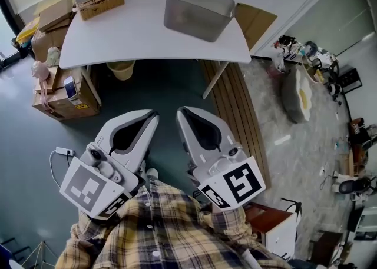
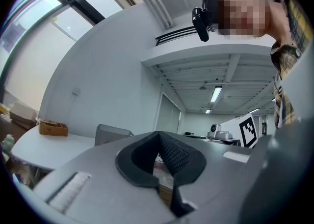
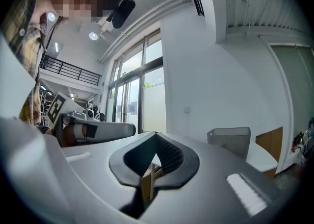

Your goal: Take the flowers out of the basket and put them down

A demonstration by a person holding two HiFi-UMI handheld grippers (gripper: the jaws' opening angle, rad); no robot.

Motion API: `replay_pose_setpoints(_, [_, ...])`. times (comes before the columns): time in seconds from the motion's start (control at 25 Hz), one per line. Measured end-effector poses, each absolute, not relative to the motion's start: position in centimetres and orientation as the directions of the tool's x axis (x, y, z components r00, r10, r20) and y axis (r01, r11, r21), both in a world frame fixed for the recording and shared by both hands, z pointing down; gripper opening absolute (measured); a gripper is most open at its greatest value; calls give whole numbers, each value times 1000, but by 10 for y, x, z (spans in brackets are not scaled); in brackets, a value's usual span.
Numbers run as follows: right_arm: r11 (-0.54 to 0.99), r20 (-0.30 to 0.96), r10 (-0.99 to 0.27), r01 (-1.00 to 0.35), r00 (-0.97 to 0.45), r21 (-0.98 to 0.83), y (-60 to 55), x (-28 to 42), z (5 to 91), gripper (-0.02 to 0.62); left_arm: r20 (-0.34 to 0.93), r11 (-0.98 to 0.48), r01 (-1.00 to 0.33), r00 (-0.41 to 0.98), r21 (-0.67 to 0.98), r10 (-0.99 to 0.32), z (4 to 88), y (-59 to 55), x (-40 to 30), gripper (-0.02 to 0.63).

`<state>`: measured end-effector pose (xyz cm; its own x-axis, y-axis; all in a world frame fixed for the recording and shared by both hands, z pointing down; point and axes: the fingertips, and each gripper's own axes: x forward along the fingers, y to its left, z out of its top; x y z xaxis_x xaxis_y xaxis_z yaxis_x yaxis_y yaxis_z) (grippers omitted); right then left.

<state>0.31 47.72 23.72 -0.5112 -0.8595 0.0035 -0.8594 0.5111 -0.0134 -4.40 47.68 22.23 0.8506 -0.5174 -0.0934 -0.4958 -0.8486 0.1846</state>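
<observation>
So both are held low and level, side by side, right in front of the person's plaid shirt (image 1: 159, 232), pointing at the white surface (image 1: 129, 35). On the left gripper (image 1: 154, 115) the fingers are pressed together with nothing between them, and the right gripper (image 1: 181, 110) is the same: tips touching, empty. The grey basket (image 1: 197, 15) sits on the far right part of the surface, well apart from both, and no view shows what's inside it. The head view also gets a small wooden box (image 1: 101, 3) at the far left corner, cardboard boxes (image 1: 62, 100) on the floor and a yellow bin (image 1: 122, 69) underneath. The right gripper view adds tall windows (image 3: 142, 95) — the left gripper view catches the other one's marker cube (image 2: 249, 130)
</observation>
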Motion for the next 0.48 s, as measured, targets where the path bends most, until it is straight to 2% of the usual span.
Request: replay_pose_setpoints(0.48, [493, 12, -870, -870, -493, -3, 410, 2, 237, 5, -99, -856, -480, 858, 193, -504, 224, 408, -46, 12])
